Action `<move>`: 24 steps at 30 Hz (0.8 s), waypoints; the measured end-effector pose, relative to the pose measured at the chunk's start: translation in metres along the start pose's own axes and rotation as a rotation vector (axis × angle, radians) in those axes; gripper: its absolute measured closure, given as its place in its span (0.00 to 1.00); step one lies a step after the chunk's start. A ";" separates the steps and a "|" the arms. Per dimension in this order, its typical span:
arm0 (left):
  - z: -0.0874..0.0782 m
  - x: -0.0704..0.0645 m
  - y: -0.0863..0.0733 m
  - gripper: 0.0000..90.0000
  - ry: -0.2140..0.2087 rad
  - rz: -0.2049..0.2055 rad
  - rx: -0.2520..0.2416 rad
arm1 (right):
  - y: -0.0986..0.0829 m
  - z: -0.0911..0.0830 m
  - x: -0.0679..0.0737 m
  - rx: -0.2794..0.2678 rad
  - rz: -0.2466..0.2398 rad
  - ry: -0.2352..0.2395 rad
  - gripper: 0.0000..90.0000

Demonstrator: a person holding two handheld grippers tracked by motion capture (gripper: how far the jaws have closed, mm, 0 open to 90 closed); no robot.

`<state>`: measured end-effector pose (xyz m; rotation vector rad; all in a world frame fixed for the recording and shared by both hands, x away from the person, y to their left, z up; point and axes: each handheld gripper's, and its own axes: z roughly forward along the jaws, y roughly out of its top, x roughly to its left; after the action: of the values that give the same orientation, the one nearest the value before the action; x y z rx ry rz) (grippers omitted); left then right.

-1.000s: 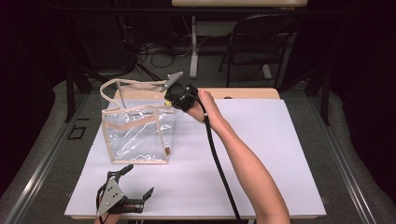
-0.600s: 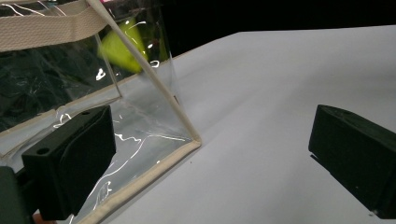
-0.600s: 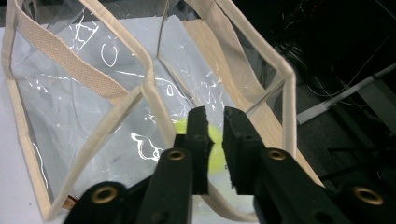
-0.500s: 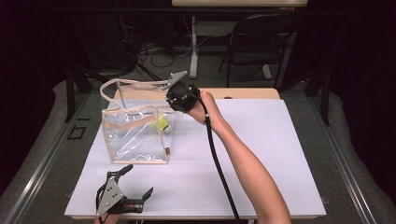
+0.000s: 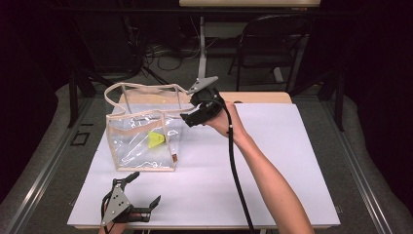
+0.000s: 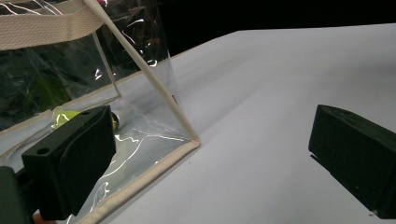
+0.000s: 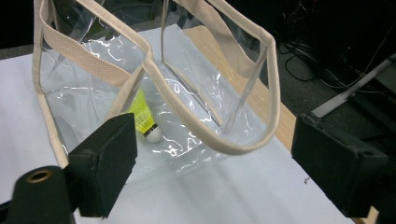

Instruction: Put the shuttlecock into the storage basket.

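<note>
Shuttlecock sits on the clear bag's floor. Right gripper hangs wide open, empty, at the bag's 2 o'clock rim; snagging the handle could tip it. Left gripper open, empty, on desk.

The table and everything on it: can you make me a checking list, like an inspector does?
Surface: white table, flat, bare around the bag.
Job's things: clear bag with beige trim stands upright, top open; yellow shuttlecock lies inside on its bottom.
Clutter: nothing seen.
Grippers: right gripper is open beside the bag's upper right edge, holding nothing; left gripper is open, low at the table's near left edge by the bag's corner.
Cables: black cable runs from the right gripper along the forearm.
Surroundings: dark room, chair and floor wires behind the table.
</note>
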<state>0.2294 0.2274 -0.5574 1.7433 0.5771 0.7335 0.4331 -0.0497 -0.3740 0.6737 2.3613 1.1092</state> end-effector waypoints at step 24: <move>0.002 0.000 0.000 0.01 0.002 0.001 0.005 | -0.063 -0.038 -0.003 -0.071 0.072 -0.018 0.00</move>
<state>0.2304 0.2261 -0.5579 1.7479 0.5805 0.7347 0.3981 -0.1083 -0.4012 0.7452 2.2875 1.2064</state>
